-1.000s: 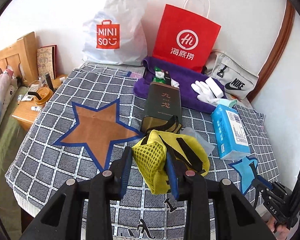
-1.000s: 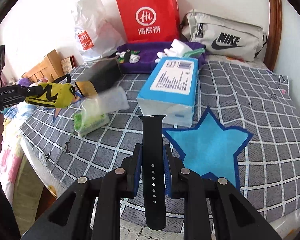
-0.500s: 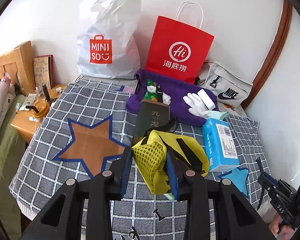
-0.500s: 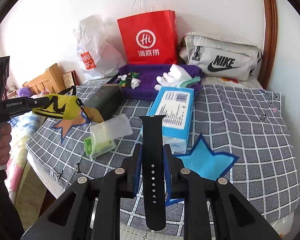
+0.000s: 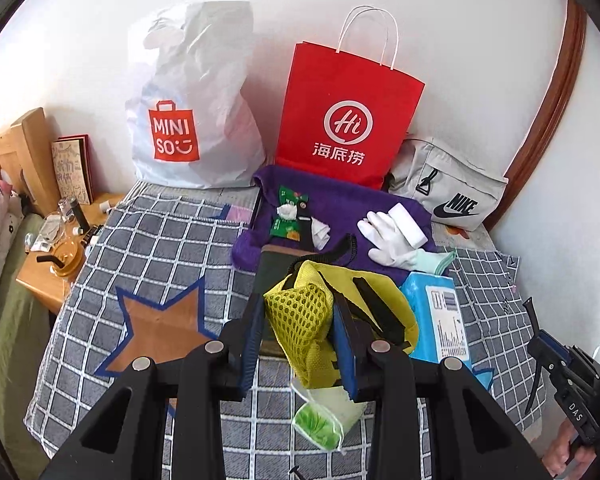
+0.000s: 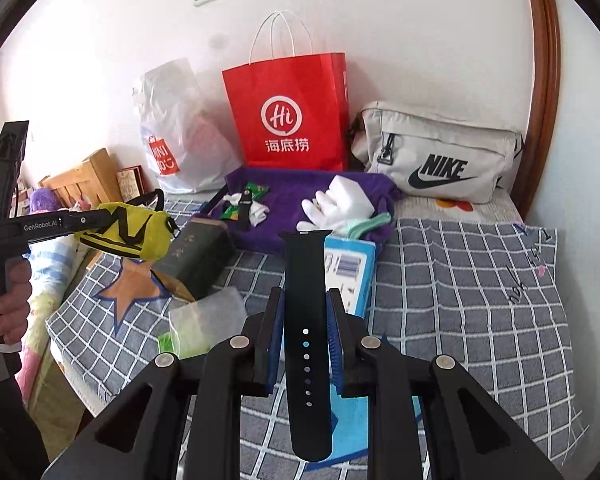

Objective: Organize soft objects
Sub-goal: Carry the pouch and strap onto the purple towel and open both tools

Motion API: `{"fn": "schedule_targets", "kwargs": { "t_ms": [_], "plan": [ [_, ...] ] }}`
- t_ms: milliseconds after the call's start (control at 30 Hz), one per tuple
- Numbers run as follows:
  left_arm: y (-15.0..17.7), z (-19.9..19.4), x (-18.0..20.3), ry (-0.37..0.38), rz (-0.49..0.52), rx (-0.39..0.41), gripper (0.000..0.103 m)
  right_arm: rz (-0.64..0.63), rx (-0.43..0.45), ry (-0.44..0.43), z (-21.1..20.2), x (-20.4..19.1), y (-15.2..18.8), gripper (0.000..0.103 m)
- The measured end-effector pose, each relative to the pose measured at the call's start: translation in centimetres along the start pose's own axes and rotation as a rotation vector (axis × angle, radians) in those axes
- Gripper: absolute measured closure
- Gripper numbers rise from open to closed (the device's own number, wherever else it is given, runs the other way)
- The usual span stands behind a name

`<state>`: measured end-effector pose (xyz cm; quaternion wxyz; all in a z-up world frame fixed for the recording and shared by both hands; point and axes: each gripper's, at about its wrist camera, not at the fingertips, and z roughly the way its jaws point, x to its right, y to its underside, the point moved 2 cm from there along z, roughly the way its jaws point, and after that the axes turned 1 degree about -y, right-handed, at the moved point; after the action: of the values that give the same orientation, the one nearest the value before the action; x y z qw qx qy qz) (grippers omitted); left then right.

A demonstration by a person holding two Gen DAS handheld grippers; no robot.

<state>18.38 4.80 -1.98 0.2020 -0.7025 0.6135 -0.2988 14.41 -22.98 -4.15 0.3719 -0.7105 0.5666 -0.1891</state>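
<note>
Gripping a yellow mesh pouch (image 5: pixel 300 320) between its blue pads, the left gripper (image 5: pixel 300 344) sits at lower centre of the left wrist view, its jaws nearly closed on the bunched fabric, whose black straps trail off to the right. In the right wrist view the same pouch hangs at the left edge, clear of the checked blanket (image 6: pixel 460 280), with the person's hand (image 6: pixel 10 300) below it on the handle. The right gripper (image 6: pixel 305 344) is clamped on a black watch strap (image 6: pixel 305 280), which stands upright between narrow-set jaws at centre frame, punched holes facing the camera.

On the blanket, a purple towel (image 5: pixel 340 200) lies in the upper middle, carrying white gloves (image 5: pixel 384 236), a white block (image 5: pixel 408 224) and green packets (image 5: pixel 286 216). A blue tissue pack (image 5: pixel 436 312) lies just right of the pouch, a dark green box (image 6: pixel 196 256) sits beside the towel, and a small green tissue packet (image 5: pixel 324 420) shows at bottom centre. Against the wall stand a white Miniso bag (image 5: pixel 192 112), a red paper bag (image 5: pixel 348 120) and a grey Nike bag (image 5: pixel 448 192). A brown star patch (image 5: pixel 160 332) marks the blanket at lower left.
</note>
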Motion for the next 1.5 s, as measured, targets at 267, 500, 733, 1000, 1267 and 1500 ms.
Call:
{"fn": "schedule_targets", "kwargs": {
  "t_ms": [267, 500, 733, 1000, 1267, 1500],
  "plan": [
    [-3.0, 3.4, 0.4, 0.006, 0.011, -0.023, 0.072, -0.006, 0.006, -0.022, 2.8, 0.3, -3.6, 0.083],
    [-5.2, 6.6, 0.1, -0.011, 0.025, -0.043, 0.072, -0.001, 0.0, -0.046, 6.8, 0.8, -6.7, 0.083],
    [-7.1, 10.0, 0.0, -0.018, 0.027, -0.063, 0.072, -0.014, -0.021, -0.04, 10.8, 1.2, -8.7, 0.083],
    [-9.1, 13.8, 0.5, -0.019, 0.028, -0.078, 0.072, -0.03, -0.045, -0.049, 15.4, 1.8, -10.6, 0.083],
    [-10.8, 16.9, 1.5, -0.035, 0.054, -0.076, 0.071, -0.025, -0.074, -0.08, 19.6, 2.3, -11.8, 0.083],
    [-11.5, 19.6, 2.0, -0.042, 0.07, -0.094, 0.071, -0.036, -0.109, -0.097, 22.7, 2.4, -12.3, 0.083]
  ]
}}
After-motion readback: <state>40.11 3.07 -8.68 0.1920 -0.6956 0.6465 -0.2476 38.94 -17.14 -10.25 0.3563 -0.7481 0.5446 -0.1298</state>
